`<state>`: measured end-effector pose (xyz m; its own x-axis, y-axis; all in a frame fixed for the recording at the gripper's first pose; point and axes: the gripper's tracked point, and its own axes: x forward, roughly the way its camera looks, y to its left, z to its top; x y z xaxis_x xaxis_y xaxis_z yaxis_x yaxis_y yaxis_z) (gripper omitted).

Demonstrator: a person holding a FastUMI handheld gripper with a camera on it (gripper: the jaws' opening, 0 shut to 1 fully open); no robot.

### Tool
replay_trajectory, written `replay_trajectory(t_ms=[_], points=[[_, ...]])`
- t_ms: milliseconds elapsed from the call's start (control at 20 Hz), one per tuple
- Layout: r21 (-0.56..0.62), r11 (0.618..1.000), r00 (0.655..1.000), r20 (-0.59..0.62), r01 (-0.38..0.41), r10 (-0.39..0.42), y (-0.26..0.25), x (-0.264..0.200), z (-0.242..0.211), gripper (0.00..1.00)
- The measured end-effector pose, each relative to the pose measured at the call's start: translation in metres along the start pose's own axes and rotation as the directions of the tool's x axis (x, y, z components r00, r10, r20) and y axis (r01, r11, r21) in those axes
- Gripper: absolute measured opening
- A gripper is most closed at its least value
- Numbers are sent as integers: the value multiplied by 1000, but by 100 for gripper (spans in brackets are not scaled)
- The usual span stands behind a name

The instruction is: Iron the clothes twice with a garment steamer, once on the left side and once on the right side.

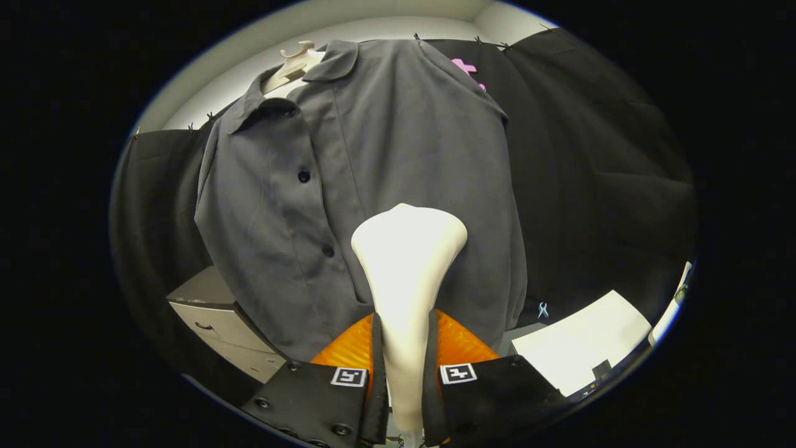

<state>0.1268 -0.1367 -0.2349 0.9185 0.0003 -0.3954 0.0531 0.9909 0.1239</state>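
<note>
Gripping the white garment steamer [407, 261] by its neck, both fingers [373, 373] of the gripper [402, 367] clamping on it from either side, head pointing up and forward at the grey shirt [385, 155]. Hanging on a pale hanger [293, 65] in front of the booth wall, that shirt, with the steamer head sitting low on the panel just to the side of the button placket [314, 211], looking close to the fabric or maybe touching it, hard calling which from here. Guessing progress: no telling from the cloth whether a pass is already done, no obvious wet or smoothed stripe, so probably treating both sides as open, or at best working on one of them right now. Plenty of shirt above the head for running upward toward the collar. Watching the edges though: hem right near the fingers, a grey drawer cabinet [217, 317] sitting close below one side of the shirt, a white surface [578, 342] lying below the other side, so sideways room down low looking tighter than up high.
</note>
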Motion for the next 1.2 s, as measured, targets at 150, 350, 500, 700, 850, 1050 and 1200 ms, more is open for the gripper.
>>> replay_trajectory(t_ms=[150, 350, 500, 700, 850, 1050, 1200], points=[[9, 1000, 1000, -22, 3, -3, -5, 2, -23, 29], [-6, 1000, 999, -39, -1, 1, -10, 1, -47, 29], [7, 1000, 999, -38, -7, 7, -15, 0, -63, 29], [28, 999, 997, -82, 16, -14, -32, -4, -94, 29], [22, 999, 988, -152, 30, -26, -40, -6, -126, 29], [31, 999, 985, -167, 38, -32, -36, -13, -124, 29], [15, 999, 989, -146, 31, -29, -28, -22, -102, 29]])
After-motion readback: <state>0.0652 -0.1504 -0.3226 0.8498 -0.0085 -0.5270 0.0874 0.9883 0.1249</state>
